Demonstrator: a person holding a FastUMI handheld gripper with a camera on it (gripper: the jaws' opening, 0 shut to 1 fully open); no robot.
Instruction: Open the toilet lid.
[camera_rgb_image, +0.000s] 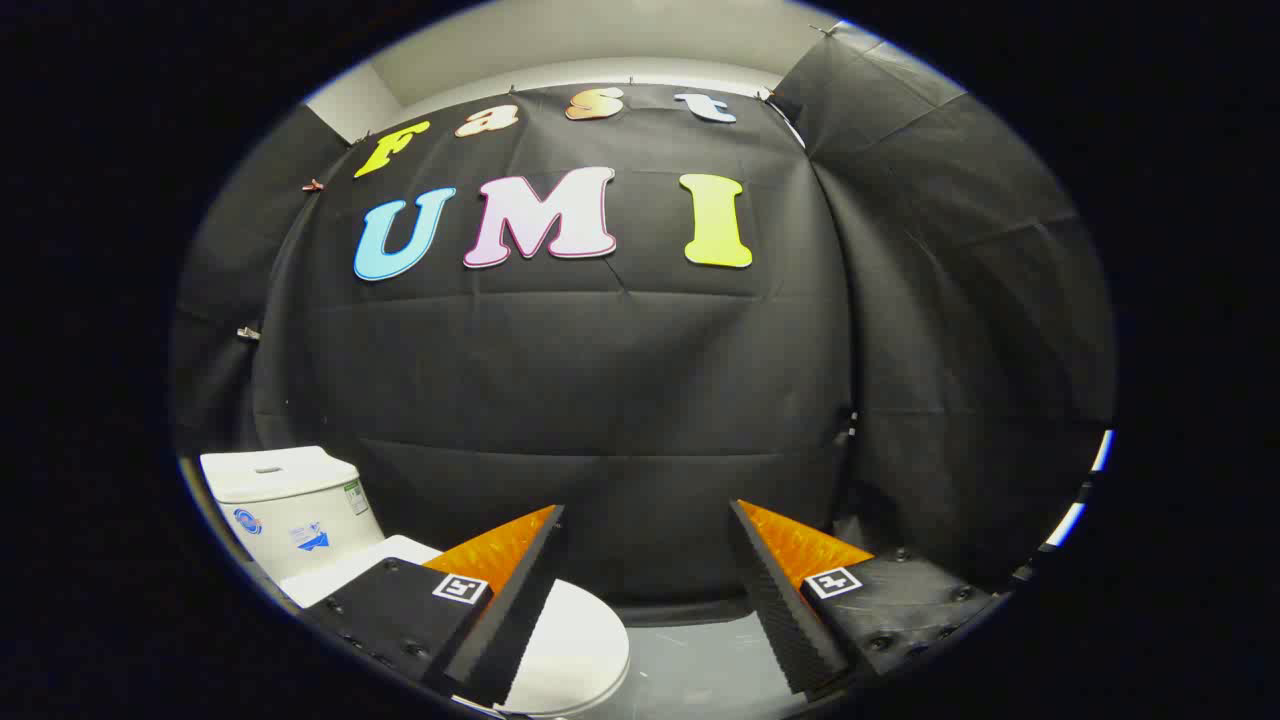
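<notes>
Wide-open, empty jaws of the gripper (648, 512) hover above the toilet's closed lid (575, 645) beside its tank (290, 505).

White toilet lid (570, 650), white tank (285, 500) — blue stickers, grey floor (700, 660)

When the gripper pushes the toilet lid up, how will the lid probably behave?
The toilet lid looks like smooth, glossy hard plastic, so it is probably stiff and may slip on the fingers. It lies closed in front of the tank, so it likely swings up there. The open gripper touches nothing.
</notes>
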